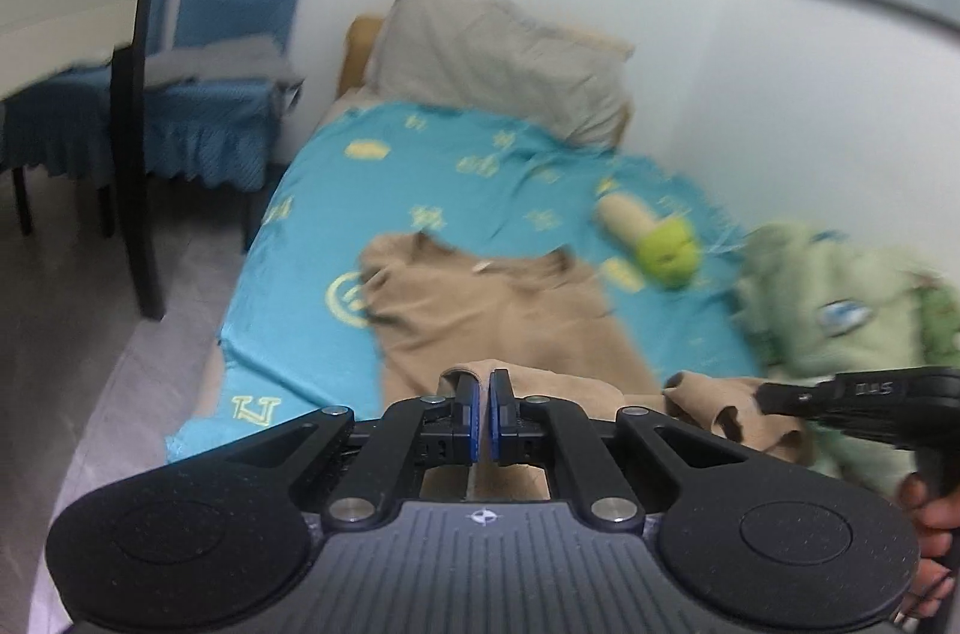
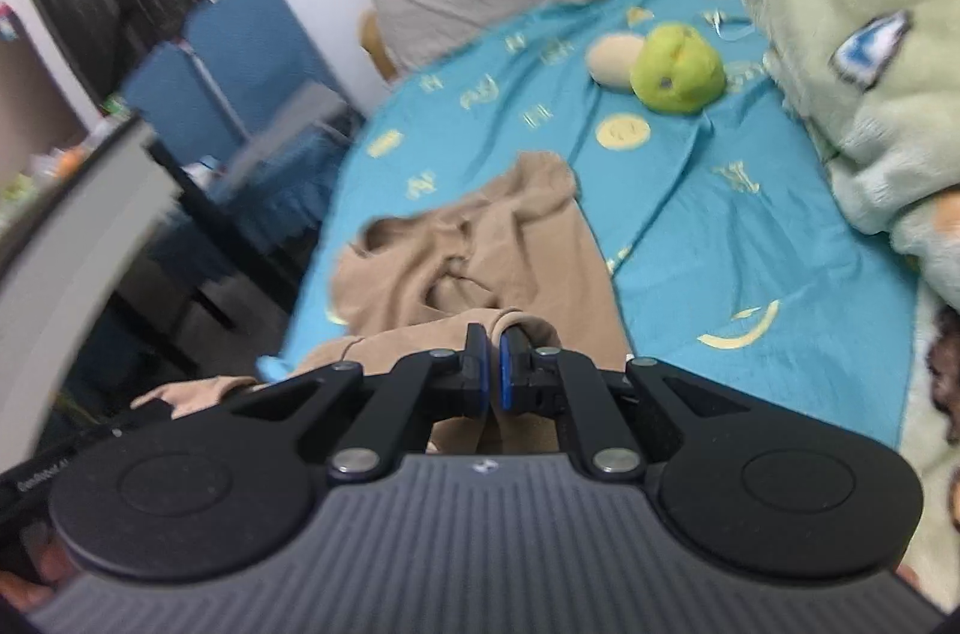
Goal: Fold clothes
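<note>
A tan garment (image 1: 480, 310) lies spread on the teal bed sheet (image 1: 312, 238), its near hem lifted. My left gripper (image 1: 483, 388) is shut on the hem's left part. My right gripper (image 2: 493, 352) is shut on the tan garment (image 2: 480, 244) at the hem's other end; it also shows in the left wrist view (image 1: 774, 394), pinching cloth at the right. Both hold the hem a little above the bed's near end.
A green and cream plush toy (image 1: 654, 238) lies on the sheet beyond the garment. A pale green fluffy blanket (image 1: 840, 310) is heaped at the right. A grey pillow (image 1: 498, 52) leans at the head. Blue chairs (image 1: 222, 52) and a table stand left of the bed.
</note>
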`<act>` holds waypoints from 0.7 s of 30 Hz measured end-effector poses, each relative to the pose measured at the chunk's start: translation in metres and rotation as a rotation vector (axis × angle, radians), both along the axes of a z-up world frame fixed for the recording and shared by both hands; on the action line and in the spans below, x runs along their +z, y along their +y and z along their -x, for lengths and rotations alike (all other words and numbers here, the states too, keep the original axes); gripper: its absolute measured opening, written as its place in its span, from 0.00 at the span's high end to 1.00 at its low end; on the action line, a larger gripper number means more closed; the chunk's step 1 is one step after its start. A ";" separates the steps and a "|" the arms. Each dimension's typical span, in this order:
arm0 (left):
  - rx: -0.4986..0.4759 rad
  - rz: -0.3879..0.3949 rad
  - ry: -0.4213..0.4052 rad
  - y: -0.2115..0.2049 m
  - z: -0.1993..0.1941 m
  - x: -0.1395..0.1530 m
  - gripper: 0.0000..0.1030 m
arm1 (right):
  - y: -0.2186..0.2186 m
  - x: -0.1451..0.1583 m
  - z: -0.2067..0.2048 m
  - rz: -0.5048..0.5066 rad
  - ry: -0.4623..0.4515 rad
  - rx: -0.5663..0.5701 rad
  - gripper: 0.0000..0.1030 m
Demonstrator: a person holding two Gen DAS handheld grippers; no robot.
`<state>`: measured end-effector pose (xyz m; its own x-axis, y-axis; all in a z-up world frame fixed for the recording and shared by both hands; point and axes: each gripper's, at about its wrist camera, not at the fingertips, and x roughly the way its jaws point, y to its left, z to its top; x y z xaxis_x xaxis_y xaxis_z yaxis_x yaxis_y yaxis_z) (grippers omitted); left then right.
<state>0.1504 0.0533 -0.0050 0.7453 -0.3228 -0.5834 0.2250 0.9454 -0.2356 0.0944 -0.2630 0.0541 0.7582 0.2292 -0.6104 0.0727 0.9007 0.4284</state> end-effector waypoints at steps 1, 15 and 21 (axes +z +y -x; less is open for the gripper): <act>0.011 -0.022 0.014 -0.001 -0.013 -0.013 0.96 | 0.002 -0.010 -0.012 0.001 0.018 -0.002 0.93; -0.012 -0.232 0.096 -0.019 -0.060 -0.101 0.88 | 0.018 -0.092 -0.067 0.076 0.178 0.008 0.91; 0.020 -0.198 0.036 -0.019 -0.029 -0.067 0.45 | 0.012 -0.076 -0.054 0.026 0.154 -0.037 0.87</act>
